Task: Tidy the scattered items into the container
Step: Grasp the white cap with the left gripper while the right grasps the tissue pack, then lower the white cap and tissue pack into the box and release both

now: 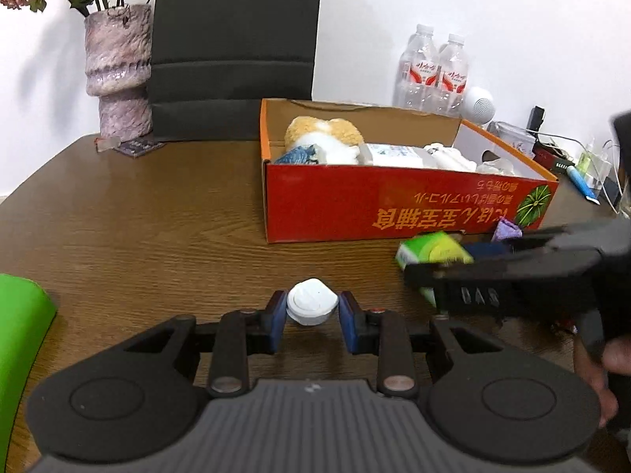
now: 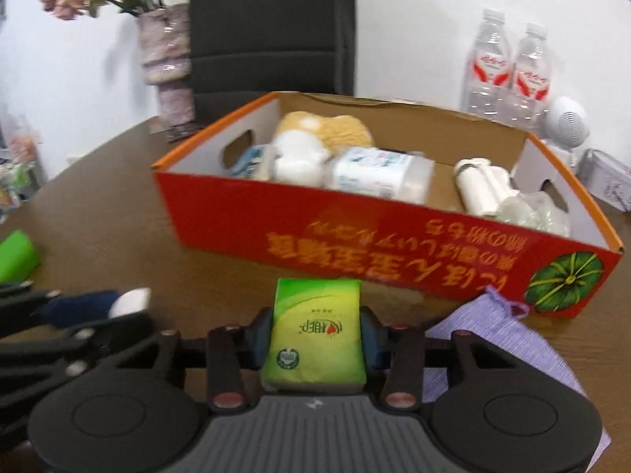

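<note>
Right gripper (image 2: 315, 341) pinches the green tissue pack (image 2: 315, 335) just short of the red box (image 2: 355, 244) near wall, long axis pointing boxward. Left gripper (image 1: 311, 313) (farther back from the box) clamps a white cap (image 1: 312, 301).

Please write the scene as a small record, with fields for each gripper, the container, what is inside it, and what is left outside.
left gripper: jaws shut on white round jar
right gripper: jaws shut on green tissue pack
container: red cardboard box, open top, on wooden table
inside box: plush toy, white bottle, wipes pack
outside box: purple pouch by the box's front corner
green object: at the table edge, identity unclear
</note>
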The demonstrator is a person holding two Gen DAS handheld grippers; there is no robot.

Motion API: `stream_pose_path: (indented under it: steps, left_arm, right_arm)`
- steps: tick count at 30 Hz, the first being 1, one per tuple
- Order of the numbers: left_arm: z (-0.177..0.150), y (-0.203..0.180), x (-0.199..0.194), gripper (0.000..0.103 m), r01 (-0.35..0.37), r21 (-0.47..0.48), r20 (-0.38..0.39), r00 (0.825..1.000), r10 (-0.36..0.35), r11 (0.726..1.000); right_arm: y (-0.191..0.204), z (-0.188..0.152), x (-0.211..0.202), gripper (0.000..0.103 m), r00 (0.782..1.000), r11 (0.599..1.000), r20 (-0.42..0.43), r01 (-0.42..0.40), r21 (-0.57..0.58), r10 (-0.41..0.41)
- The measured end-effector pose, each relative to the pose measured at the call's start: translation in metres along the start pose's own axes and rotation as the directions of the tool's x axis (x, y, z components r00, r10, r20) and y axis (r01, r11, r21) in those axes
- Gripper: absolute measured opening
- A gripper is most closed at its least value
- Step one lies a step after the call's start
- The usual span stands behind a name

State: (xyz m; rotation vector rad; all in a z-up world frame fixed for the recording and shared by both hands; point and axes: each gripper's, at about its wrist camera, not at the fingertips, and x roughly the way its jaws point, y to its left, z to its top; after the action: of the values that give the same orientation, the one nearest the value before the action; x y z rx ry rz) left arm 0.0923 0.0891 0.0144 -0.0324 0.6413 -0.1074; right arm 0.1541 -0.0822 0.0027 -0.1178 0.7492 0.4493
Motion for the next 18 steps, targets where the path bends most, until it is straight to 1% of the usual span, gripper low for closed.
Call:
stream_pose_path:
  steps: [2,4,5,7,9,10,12,13,14,16,17,18]
  left_arm:
    - [0.0,0.0,-0.001,0.029,-0.009,-0.001,0.003,1.0,0.009,1.0]
    - [0.0,0.001,0.001,0.029,-0.032,-0.002,0.003,0.999,0.032,0.999]
    - [0.0,0.003,0.001,0.029,-0.034,-0.008,0.008,0.999,0.034,0.999]
    - [0.005,0.008,-0.003,0.029,-0.009,-0.034,0.034,0.999,0.01,0.999]
    - [0.02,0.011,-0.007,0.029,0.017,-0.058,0.051,0.999,-0.014,0.998]
    - [0.034,0.009,-0.009,0.029,0.033,-0.049,0.062,0.998,-0.029,0.998]
    - [0.065,0.001,-0.006,0.029,0.043,-0.02,0.072,0.997,-0.042,0.999]
    - [0.083,-0.005,0.0,0.029,0.056,-0.006,0.072,0.996,-0.055,0.998]
    - [0.099,-0.011,0.011,0.029,0.066,0.002,0.053,0.996,-0.066,0.998]
    - [0.13,-0.022,0.047,0.029,0.082,-0.017,-0.031,0.996,-0.083,0.996]
    - [0.139,-0.027,0.063,0.029,0.08,-0.024,-0.074,0.994,-0.082,0.996]
    - [0.144,-0.031,0.079,0.029,0.079,-0.025,-0.113,0.99,-0.082,0.997]
  right_arm:
    - [0.002,-0.002,-0.017,0.044,0.999,1.0,0.026,-0.018,-0.008,0.018]
    - [0.001,-0.002,-0.046,0.044,0.994,0.999,0.097,-0.042,-0.01,0.043]
    - [-0.001,-0.003,-0.061,0.043,0.99,0.999,0.138,-0.033,-0.004,0.034]
    - [-0.011,-0.002,-0.084,0.044,0.98,1.0,0.198,0.002,0.019,-0.006]
    - [-0.03,0.007,-0.099,0.044,0.973,0.999,0.227,0.028,0.047,-0.038]
    - [-0.04,0.015,-0.102,0.044,0.972,0.997,0.229,0.046,0.055,-0.057]
    - [-0.067,0.042,-0.099,0.044,0.973,0.994,0.212,0.075,0.083,-0.091]
    - [-0.081,0.058,-0.092,0.044,0.977,0.992,0.193,0.066,0.106,-0.086]
    - [-0.095,0.074,-0.082,0.044,0.984,0.991,0.164,0.043,0.126,-0.063]
    - [-0.118,0.102,-0.054,0.044,0.994,0.986,0.11,0.0,0.165,-0.018]
    - [-0.127,0.113,-0.035,0.044,0.998,0.983,0.065,0.008,0.182,-0.02]
    - [-0.132,0.124,-0.014,0.044,0.999,0.982,0.014,0.048,0.185,-0.052]
